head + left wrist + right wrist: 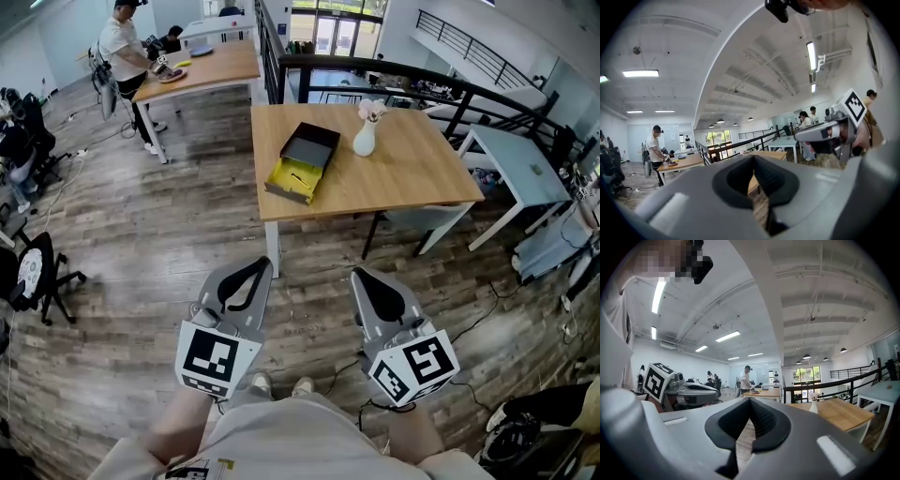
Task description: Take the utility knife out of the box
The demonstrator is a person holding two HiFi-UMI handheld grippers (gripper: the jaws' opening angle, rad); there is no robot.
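Observation:
A box (302, 161) lies open on the wooden table (412, 173): a black half at the back, a yellow tray in front. A small dark thing lies in the yellow tray; it is too small to name. My left gripper (263, 265) and right gripper (359, 275) hang side by side over the floor, well short of the table's near edge. Both are shut with nothing between the jaws, and both point level toward the table. In the left gripper view the left gripper (753, 157) has its tips together, and so does the right gripper (750, 400) in the right gripper view.
A white vase (365, 139) with flowers stands right of the box. A black railing (394, 67) runs behind the table. A white table (520, 167) is at the right, office chairs (39, 274) at the left. A person (123, 49) works at a far table.

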